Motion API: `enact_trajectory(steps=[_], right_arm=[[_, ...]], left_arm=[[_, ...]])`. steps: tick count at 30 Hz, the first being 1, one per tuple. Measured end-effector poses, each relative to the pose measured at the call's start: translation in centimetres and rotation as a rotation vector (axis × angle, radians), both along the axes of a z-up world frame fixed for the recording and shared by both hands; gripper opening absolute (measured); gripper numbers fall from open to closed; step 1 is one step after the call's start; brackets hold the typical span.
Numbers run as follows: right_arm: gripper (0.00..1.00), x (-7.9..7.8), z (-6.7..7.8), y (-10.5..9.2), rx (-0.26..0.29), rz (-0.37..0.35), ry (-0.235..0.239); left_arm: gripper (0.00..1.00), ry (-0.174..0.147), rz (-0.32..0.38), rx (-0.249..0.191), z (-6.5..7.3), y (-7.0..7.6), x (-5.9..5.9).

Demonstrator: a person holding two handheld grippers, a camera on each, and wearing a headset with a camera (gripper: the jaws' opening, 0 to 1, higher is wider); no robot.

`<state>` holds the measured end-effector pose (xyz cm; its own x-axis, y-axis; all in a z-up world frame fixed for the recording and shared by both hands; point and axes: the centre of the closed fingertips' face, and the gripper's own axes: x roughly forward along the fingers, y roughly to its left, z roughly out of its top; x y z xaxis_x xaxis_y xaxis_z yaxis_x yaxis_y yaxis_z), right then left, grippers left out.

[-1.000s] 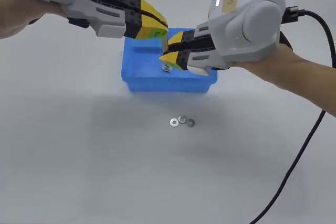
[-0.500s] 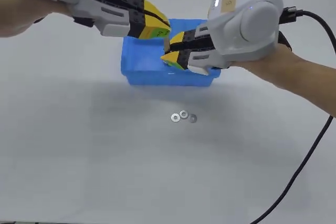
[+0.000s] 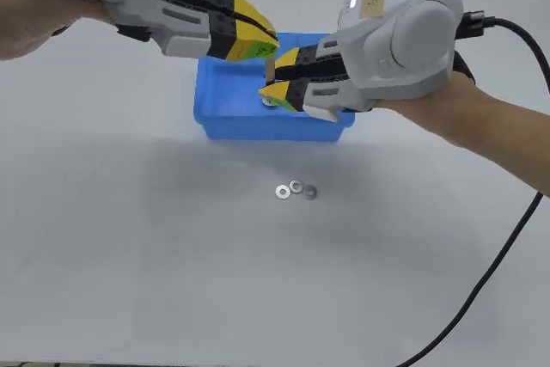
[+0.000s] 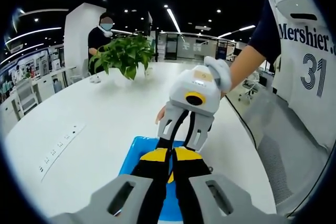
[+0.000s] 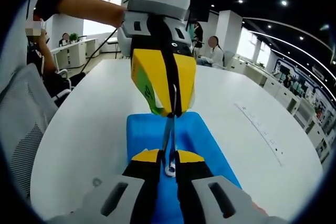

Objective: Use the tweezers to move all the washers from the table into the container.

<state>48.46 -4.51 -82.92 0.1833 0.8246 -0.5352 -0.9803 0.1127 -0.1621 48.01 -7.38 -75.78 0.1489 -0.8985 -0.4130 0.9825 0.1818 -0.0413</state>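
Note:
The thin metal tweezers (image 5: pixel 170 124) run from the shut yellow tips of my left gripper (image 5: pixel 173 111) down between the jaws of my right gripper (image 5: pixel 169 161), which are closed on their lower part. A washer (image 5: pixel 169 170) sits at the tweezers' tip, over the blue container (image 5: pixel 144 129). In the head view both grippers meet above the blue container (image 3: pixel 232 118), the left gripper (image 3: pixel 262 43) coming from the upper left and the right gripper (image 3: pixel 268 90) from the right. Three washers (image 3: pixel 296 189) lie together on the white table in front of the container.
A black cable (image 3: pixel 503 247) trails from the right gripper across the table's right side. The white table (image 3: pixel 129 238) stretches wide around the container. Potted plants (image 4: pixel 125 53) and a person stand far off at the table's other end.
The head camera has shifted a little, so the container and loose washers sit higher in view. Both grippers stay together over the container, still shut.

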Motion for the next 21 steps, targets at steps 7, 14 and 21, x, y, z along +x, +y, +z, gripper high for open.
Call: enact_trajectory(steps=[7, 14, 21], right_arm=[[0.12, -0.4, 1.6, 0.0, 0.014, -0.005, -0.024], [0.12, -1.5, 2.8, 0.1, 0.018, 0.006, -0.045], [0.12, -3.1, 4.1, -0.1, 0.028, 0.024, -0.059]], left_arm=[[0.06, -0.022, 0.001, -0.013, 1.5, 0.0, -0.7], [0.06, -0.038, 0.002, -0.018, 2.8, 0.2, -1.7], [0.06, -0.058, -0.022, -0.011, 4.1, 0.2, -3.4]])
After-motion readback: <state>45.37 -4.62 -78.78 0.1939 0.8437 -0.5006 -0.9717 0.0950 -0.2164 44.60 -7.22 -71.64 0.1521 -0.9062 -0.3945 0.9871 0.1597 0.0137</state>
